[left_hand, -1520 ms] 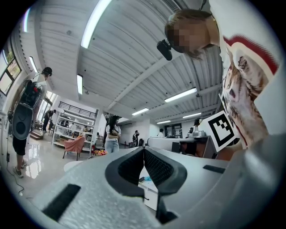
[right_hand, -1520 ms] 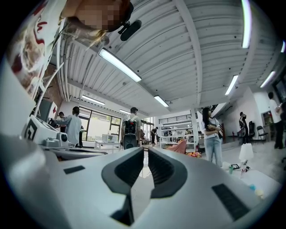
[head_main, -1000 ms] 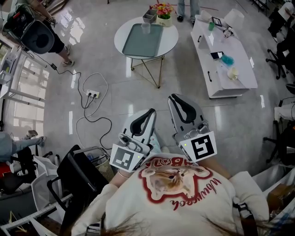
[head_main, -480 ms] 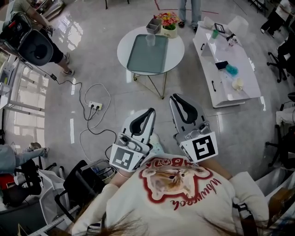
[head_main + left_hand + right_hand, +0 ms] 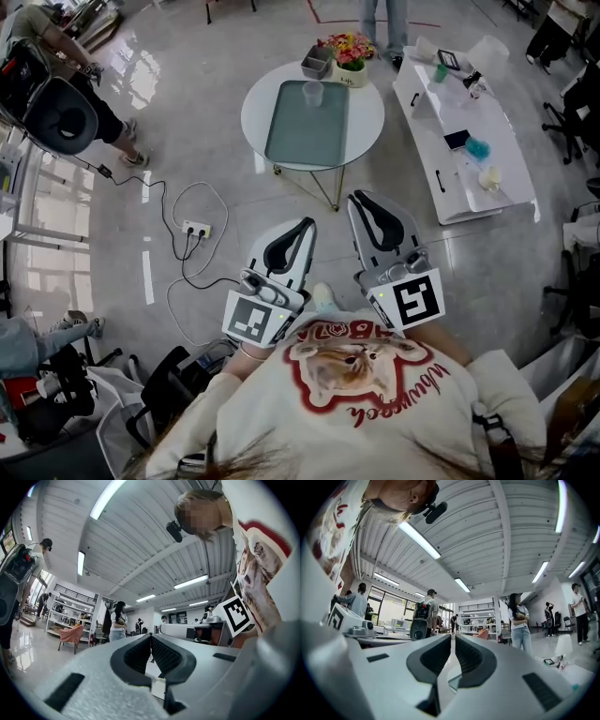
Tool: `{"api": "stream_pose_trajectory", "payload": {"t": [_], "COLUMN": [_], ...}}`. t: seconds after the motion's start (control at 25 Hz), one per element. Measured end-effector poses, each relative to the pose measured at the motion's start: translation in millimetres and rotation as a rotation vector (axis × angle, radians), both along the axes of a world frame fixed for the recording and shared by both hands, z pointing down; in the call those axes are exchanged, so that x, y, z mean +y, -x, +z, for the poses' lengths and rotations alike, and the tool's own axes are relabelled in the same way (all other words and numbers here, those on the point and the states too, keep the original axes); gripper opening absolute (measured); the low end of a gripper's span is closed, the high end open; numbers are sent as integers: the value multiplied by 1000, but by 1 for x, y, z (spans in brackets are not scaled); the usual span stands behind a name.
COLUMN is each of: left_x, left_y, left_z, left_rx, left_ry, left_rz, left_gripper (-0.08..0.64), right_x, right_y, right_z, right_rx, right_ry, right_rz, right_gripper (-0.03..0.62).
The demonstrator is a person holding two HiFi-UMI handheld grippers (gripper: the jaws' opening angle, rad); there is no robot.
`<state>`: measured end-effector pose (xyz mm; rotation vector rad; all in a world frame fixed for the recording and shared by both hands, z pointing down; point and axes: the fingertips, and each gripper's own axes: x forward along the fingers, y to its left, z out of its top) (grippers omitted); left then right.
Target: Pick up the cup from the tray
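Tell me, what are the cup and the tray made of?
The cup looks like clear plastic or glass, because the tray shows through it. From this far away I can't tell which. The tray looks like grey-green plastic with a dull, even finish, though it could be painted metal.

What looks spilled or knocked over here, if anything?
Nothing stands out. The cup stands upright at the far end of the tray, which lies flat on the round table. The only untidy bit is the power strip on the floor, its cable lying in loose loops.
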<state>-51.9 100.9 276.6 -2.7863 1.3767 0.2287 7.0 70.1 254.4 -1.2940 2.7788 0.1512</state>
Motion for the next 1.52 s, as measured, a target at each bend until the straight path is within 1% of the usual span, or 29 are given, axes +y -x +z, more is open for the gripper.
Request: {"api": "stream_pose_trajectory", "payload": {"t": [0.2, 0.48, 0.8, 0.92, 1.12, 1.52], "left_x": [-10, -20, -55, -78, -125, -241], "left_y": [8, 10, 17, 22, 28, 27], "left_z": [4, 9, 11, 10, 10, -5], "left_rx": [8, 20, 13, 12, 13, 27], "left_ry": [6, 22, 12, 10, 16, -14], "left_rz": [12, 26, 11, -1, -13, -50], "left_gripper": [14, 14, 14, 14, 14, 14], "right_x": [-7, -16, -53, -75, -123, -241], "right_y": [10, 12, 20, 26, 32, 28], "right_z": [3, 8, 10, 8, 13, -1], "right_rx": [4, 12, 6, 6, 14, 20], "right_ry": [1, 18, 11, 5, 25, 5], "right_rz": [8, 18, -3, -20, -39, -59], "right_gripper": [46, 46, 46, 46, 46, 46]}}
